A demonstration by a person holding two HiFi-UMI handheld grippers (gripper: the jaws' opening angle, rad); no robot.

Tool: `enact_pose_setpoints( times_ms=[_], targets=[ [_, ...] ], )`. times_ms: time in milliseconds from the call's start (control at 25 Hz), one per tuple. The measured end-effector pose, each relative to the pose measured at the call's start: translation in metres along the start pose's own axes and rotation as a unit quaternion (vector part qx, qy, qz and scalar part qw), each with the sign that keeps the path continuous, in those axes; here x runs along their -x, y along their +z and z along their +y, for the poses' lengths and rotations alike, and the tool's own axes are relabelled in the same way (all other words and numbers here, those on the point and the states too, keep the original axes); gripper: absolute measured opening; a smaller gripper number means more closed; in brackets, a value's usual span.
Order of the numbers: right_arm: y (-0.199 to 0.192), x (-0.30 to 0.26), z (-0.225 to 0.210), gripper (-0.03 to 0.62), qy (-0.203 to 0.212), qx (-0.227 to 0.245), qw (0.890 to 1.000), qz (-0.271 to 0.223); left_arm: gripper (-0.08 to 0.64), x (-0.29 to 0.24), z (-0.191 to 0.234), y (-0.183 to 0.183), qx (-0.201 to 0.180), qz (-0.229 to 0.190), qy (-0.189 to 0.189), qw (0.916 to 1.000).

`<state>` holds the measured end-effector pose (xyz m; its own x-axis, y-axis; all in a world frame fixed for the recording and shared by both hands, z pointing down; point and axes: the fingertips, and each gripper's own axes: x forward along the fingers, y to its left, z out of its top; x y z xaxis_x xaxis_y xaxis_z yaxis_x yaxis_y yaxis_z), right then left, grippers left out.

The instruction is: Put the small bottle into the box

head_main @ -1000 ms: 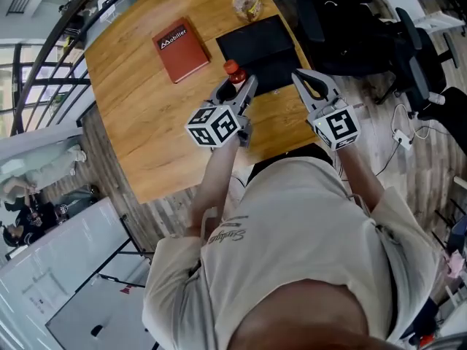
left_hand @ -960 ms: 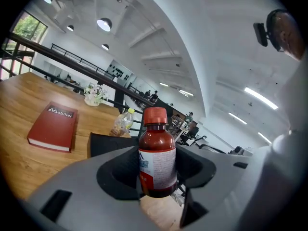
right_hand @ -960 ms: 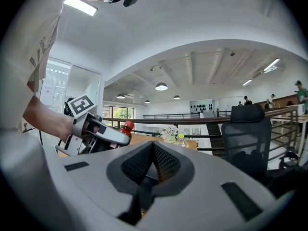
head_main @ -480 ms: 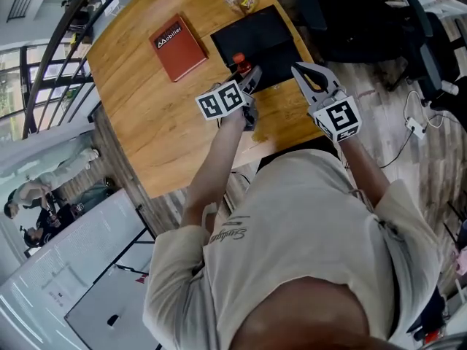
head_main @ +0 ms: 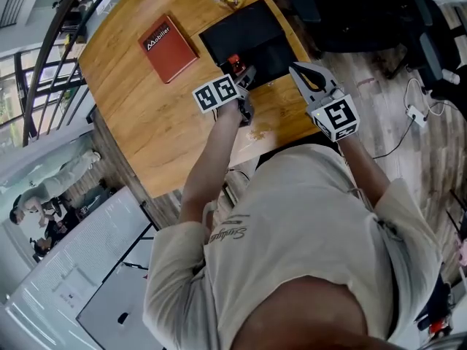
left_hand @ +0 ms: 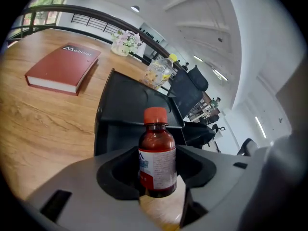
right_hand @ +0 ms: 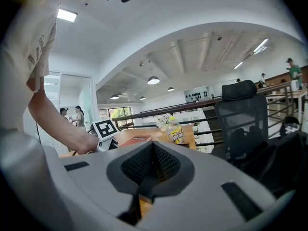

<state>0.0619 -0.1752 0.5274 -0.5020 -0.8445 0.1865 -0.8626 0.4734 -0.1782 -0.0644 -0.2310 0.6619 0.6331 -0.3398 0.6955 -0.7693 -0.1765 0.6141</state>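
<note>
Wooden table [head_main: 139,122] fills the upper left of the head view. It carries a black box [head_main: 252,35] at upper centre, with a red book [head_main: 168,47] to the left of the box. The left gripper [head_main: 242,75] is clamped on the small bottle [left_hand: 157,160], which is held upright just short of the box's near wall. The right gripper [head_main: 295,70] has its jaws together and empty, right of the box.
</note>
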Motion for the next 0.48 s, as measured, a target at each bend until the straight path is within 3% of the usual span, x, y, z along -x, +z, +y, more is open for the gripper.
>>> enact_pose_setpoints(
  times_ms=[480],
  targets=[
    [-0.003,-0.013,-0.015,-0.006,0.018,0.003,1.000,0.003,0.227,-0.023,0.022,-0.017,0.055,0.057,0.022,0.9966]
  ],
)
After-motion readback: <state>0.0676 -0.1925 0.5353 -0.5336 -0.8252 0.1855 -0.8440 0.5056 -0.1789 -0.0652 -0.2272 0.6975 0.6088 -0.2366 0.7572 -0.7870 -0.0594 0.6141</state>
